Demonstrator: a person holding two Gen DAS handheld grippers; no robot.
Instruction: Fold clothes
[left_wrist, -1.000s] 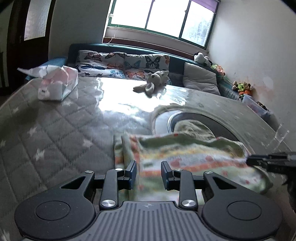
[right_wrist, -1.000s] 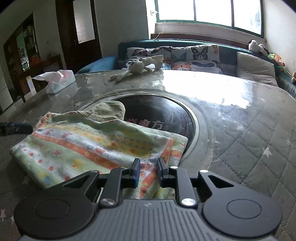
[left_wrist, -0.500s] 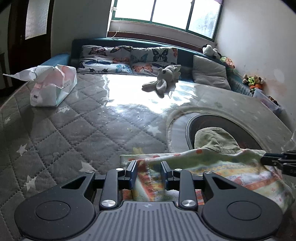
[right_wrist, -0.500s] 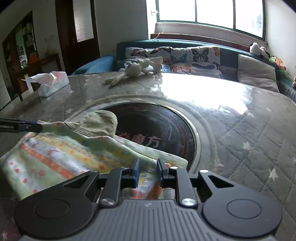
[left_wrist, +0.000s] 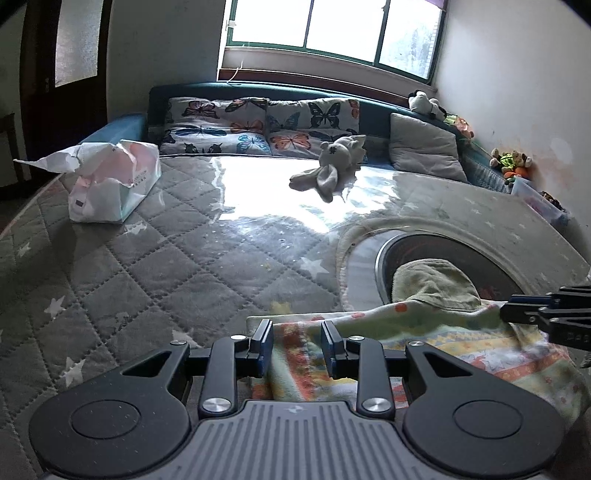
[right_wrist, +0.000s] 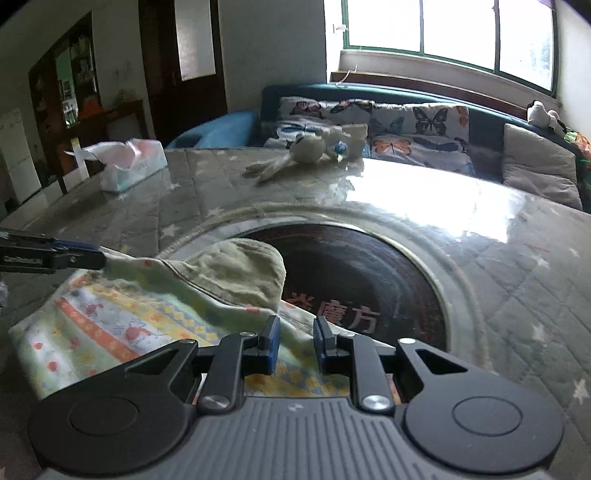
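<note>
A pale patterned garment with orange, yellow and blue bands lies near the table's front edge. Its olive inner part bulges over the dark disc. My left gripper is shut on the garment's left end, with cloth bunched between its fingers. At the right of the left wrist view, my right gripper's tip pinches the other end. In the right wrist view the garment runs taut from the left gripper's tip to my right gripper, which is shut on it. The olive part sits behind.
The round table has a grey quilted star cover under clear plastic and a dark centre disc with characters. A tissue pack and a plush rabbit lie at the back. A sofa with butterfly cushions stands behind.
Both grippers have drawn back toward the table's near edge, pulling the garment's edge with them. More of the dark disc and its characters is uncovered.
</note>
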